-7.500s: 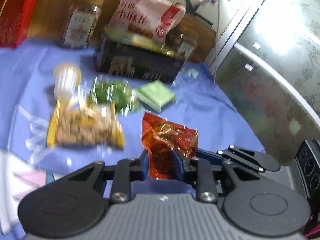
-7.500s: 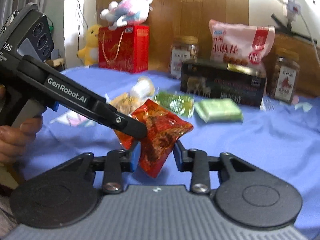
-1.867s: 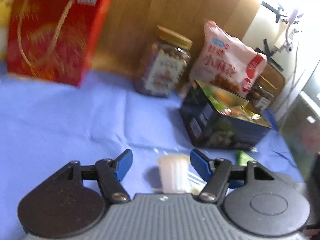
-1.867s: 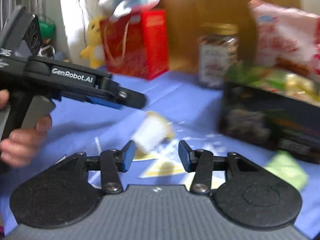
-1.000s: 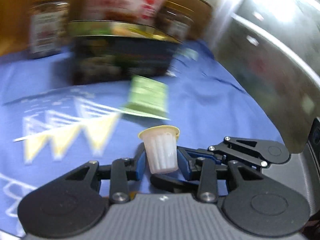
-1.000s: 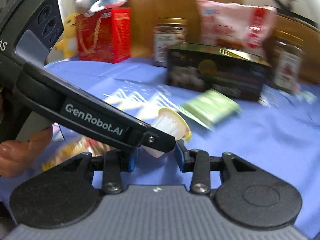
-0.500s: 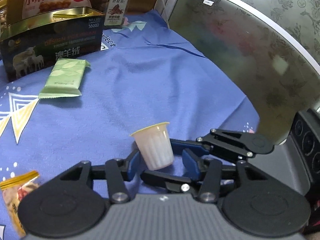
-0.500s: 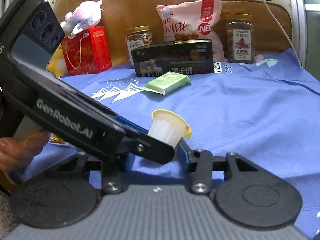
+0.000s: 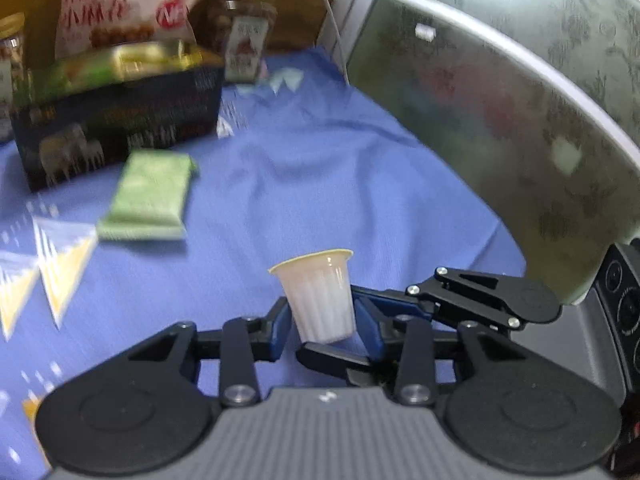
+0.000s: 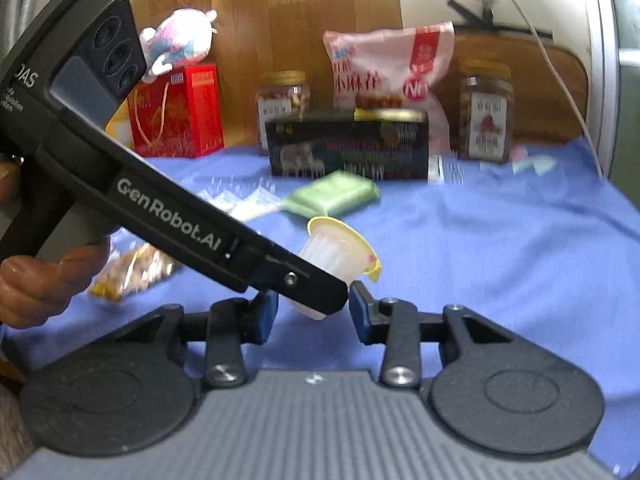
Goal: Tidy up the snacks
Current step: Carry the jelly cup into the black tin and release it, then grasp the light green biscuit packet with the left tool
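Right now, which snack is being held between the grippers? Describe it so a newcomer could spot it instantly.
Start at the long black box at the back of the blue cloth, then come forward past the flat green packet. The small ribbed translucent cup with the yellow lid sits in the left gripper; it alone is off the cloth.

Blue cloth (image 10: pixel 500 240) over table, wooden panel (image 10: pixel 280 20) behind, frosted glass (image 9: pixel 500 100) beside.

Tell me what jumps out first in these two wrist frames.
A small white jelly cup with a yellow lid, held above the blue cloth in the left gripper, whose jaws are shut on it. The right gripper is at the same cup, jaws open. Behind lie a green packet and a dark box.
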`<state>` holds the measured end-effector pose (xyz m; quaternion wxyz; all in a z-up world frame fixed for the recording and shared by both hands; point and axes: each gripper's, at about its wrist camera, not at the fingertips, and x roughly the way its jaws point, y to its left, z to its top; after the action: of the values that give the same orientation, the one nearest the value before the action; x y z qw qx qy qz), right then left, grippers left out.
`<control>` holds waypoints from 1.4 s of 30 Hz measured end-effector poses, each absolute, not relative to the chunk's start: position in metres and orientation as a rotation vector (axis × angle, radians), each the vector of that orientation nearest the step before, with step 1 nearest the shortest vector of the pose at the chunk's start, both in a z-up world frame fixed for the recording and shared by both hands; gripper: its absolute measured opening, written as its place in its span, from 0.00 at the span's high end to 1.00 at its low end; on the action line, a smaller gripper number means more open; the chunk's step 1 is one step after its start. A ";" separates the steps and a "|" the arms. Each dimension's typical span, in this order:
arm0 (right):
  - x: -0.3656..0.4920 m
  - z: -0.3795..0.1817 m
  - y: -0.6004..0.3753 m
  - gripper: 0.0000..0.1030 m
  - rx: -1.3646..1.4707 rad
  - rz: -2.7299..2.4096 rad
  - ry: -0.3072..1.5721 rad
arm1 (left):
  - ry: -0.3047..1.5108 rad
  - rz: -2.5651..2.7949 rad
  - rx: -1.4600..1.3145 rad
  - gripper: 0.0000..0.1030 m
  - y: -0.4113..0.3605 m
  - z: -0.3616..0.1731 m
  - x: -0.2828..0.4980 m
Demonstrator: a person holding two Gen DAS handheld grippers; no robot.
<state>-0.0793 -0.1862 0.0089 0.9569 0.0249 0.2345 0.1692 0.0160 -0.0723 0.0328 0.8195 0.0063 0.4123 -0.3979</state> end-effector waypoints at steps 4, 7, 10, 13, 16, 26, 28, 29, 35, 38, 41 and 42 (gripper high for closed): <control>-0.051 0.029 -0.181 0.59 -0.003 0.328 0.404 | 0.783 -0.810 0.015 0.67 -0.071 0.057 0.040; -0.019 0.043 -0.178 0.59 -0.037 0.310 0.347 | 0.720 -0.766 -0.009 0.66 -0.069 0.072 0.067; 0.015 0.052 -0.179 0.59 -0.031 0.305 0.309 | 0.700 -0.721 -0.059 0.66 -0.065 0.084 0.099; 0.052 0.059 -0.179 0.59 -0.003 0.310 0.300 | 0.659 -0.666 -0.052 0.66 -0.062 0.091 0.127; 0.089 0.061 -0.182 0.60 0.050 0.324 0.320 | 0.660 -0.610 -0.066 0.66 -0.060 0.091 0.157; 0.132 0.045 -0.171 0.40 0.074 0.293 0.353 | 0.709 -0.497 -0.109 0.58 -0.052 0.060 0.211; 0.128 0.046 -0.174 0.35 0.075 0.286 0.351 | 0.695 -0.466 -0.100 0.55 -0.050 0.058 0.213; 0.124 0.047 -0.177 0.35 0.078 0.289 0.351 | 0.692 -0.452 -0.101 0.53 -0.048 0.059 0.213; 0.086 0.047 -0.200 0.36 0.144 0.296 0.347 | 0.624 -0.489 -0.127 0.54 -0.025 0.074 0.175; 0.076 0.034 -0.211 0.36 0.232 0.342 0.430 | 0.617 -0.535 -0.128 0.53 -0.015 0.074 0.146; 0.085 0.020 -0.213 0.45 0.289 0.343 0.531 | 0.684 -0.550 -0.150 0.53 -0.010 0.061 0.122; 0.091 0.016 -0.215 0.46 0.316 0.346 0.558 | 0.700 -0.555 -0.171 0.53 -0.007 0.056 0.115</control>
<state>0.0914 -0.2147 0.0160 0.9344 0.1546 0.2730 0.1691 0.1150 -0.0068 0.0563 0.8983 -0.0825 0.3383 -0.2682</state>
